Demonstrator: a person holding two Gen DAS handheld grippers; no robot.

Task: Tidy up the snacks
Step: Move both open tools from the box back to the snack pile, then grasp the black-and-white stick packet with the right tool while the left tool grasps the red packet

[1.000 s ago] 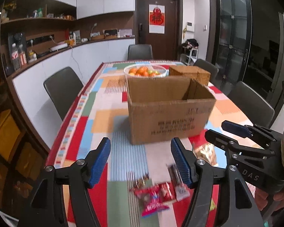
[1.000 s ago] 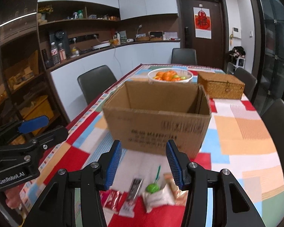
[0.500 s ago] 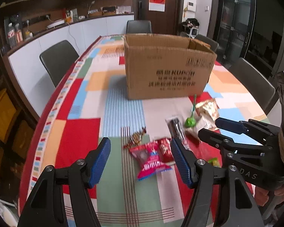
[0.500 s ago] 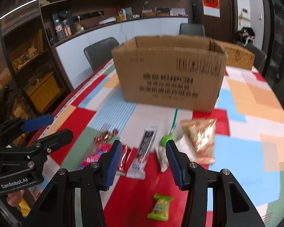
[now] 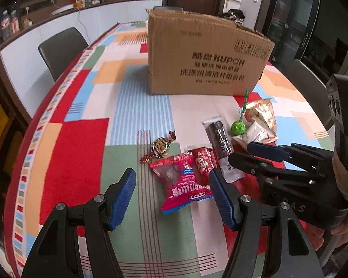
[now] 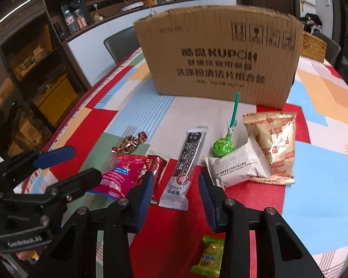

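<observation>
Snacks lie scattered on the patchwork tablecloth [image 5: 81,143] in front of a cardboard box [image 6: 220,58]. The left gripper [image 5: 171,197] hovers over a pink hawthorn candy packet [image 5: 183,183], jaws about half open and holding nothing. The right gripper [image 6: 176,192] hangs over the near end of a long black snack bar [image 6: 188,162], its jaws closing, pads not touching the wrapper. A green lollipop [image 6: 223,147], white packet [image 6: 239,166] and gold packet [image 6: 273,143] lie just beside it.
</observation>
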